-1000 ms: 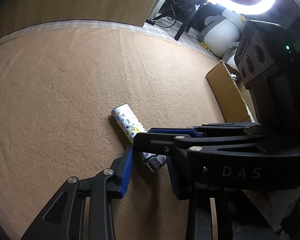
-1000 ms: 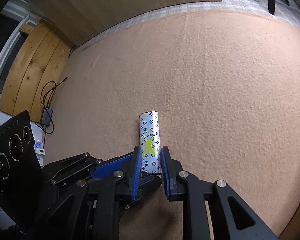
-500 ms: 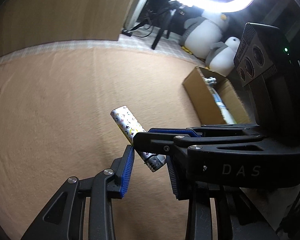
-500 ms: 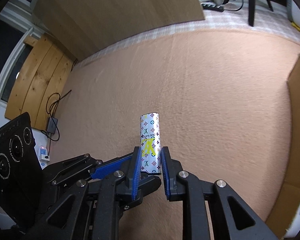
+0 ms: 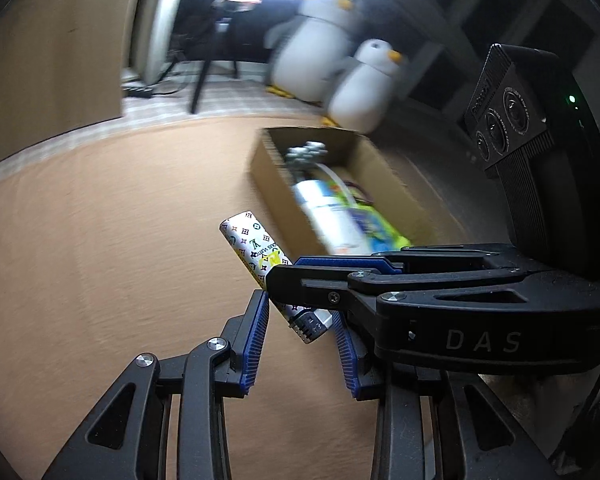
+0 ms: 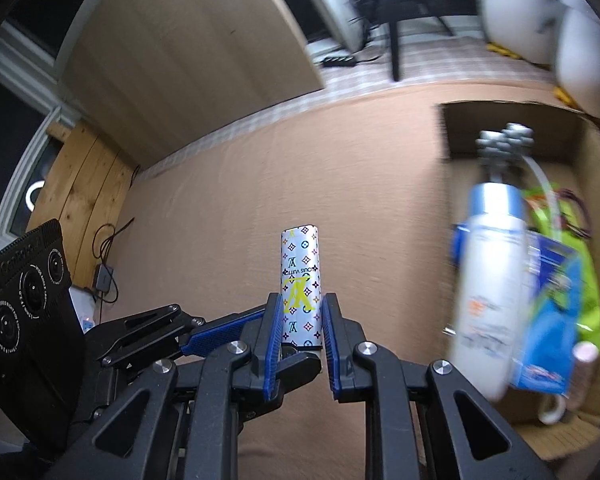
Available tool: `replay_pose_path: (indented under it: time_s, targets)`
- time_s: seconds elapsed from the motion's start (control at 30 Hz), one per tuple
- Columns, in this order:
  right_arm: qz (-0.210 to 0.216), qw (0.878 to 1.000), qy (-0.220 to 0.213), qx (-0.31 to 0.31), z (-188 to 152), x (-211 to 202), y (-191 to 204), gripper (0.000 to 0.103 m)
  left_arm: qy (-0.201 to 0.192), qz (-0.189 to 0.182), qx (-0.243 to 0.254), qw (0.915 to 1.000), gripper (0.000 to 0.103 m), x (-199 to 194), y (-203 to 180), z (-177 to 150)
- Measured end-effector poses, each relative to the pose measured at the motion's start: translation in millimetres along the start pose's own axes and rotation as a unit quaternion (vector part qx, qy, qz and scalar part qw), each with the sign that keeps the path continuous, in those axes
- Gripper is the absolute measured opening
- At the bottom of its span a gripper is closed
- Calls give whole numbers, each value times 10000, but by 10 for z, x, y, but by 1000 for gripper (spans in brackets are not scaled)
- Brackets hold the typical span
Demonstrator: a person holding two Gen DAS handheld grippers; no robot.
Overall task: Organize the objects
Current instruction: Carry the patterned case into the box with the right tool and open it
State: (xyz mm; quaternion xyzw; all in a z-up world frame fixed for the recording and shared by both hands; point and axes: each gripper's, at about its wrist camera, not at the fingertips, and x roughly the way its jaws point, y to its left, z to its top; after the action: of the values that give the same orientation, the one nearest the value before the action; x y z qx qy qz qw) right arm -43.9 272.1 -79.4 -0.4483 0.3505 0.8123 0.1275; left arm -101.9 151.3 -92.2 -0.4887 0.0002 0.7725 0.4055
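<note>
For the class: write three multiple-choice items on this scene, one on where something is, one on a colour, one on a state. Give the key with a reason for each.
1. Where is the white bottle?
A. inside the cardboard box
B. on the carpet
C. in the left claw

2. What colour are the pads of the right claw?
A. red
B. blue
C. green

3. What state is the left claw in?
A. shut on the patterned tube
B. open
C. out of view

Key: A, the bottle lies between the box walls; B, the ribbed pads are blue; B, its pads stand apart while the right claw clamps the tube.
</note>
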Motion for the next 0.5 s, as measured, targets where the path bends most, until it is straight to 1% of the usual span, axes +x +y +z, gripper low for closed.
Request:
replay_pose_path:
  time_s: [0.1, 0.27, 0.5]
  targets:
    - [-137, 9997, -138, 162, -104, -204, -209, 18, 65, -167, 181, 9997, 34, 107, -248, 37]
    - [-288, 9984, -261, 411, -248, -428, -516, 18, 211, -397, 436, 9980, 34, 325, -639, 78]
    - [-422, 9965, -327, 637, -362, -611, -874, 18, 430, -601, 543, 9958, 34, 593, -961, 112]
